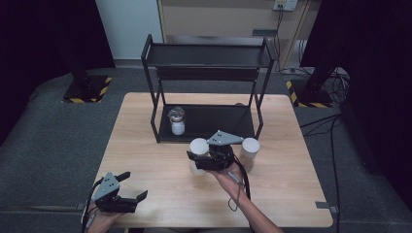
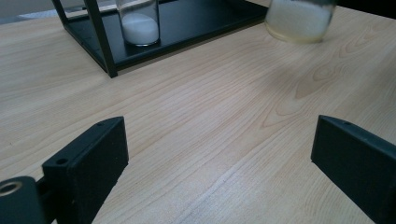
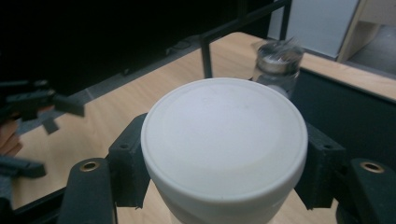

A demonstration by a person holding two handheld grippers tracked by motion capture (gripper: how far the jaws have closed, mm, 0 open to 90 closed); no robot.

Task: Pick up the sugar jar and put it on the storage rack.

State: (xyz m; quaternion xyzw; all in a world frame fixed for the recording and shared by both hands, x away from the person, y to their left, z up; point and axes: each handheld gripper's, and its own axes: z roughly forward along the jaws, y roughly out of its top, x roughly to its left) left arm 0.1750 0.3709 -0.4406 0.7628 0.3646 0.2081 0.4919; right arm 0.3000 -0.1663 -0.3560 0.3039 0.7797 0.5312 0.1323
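High view: right gripper (image 1: 198,158) grasps white-lidded jar (image 1: 198,146), transport step; left gripper (image 1: 132,187) released at 7 o'clock; next, place jar on rack (image 1: 209,121) at 12 o'clock.

A rack (image 1: 206,92) stood at the table's (image 1: 145,155) upper centre, a small jar (image 1: 177,121) on the left of its lower shelf. Below it, mid-frame, a lidded jar (image 1: 198,147) sat left of another (image 1: 249,148).

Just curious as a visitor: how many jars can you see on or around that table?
3. One small jar stands on the rack's bottom shelf. One white-lidded jar is clamped in the right gripper. Another white-lidded jar stands on the table just right of it.
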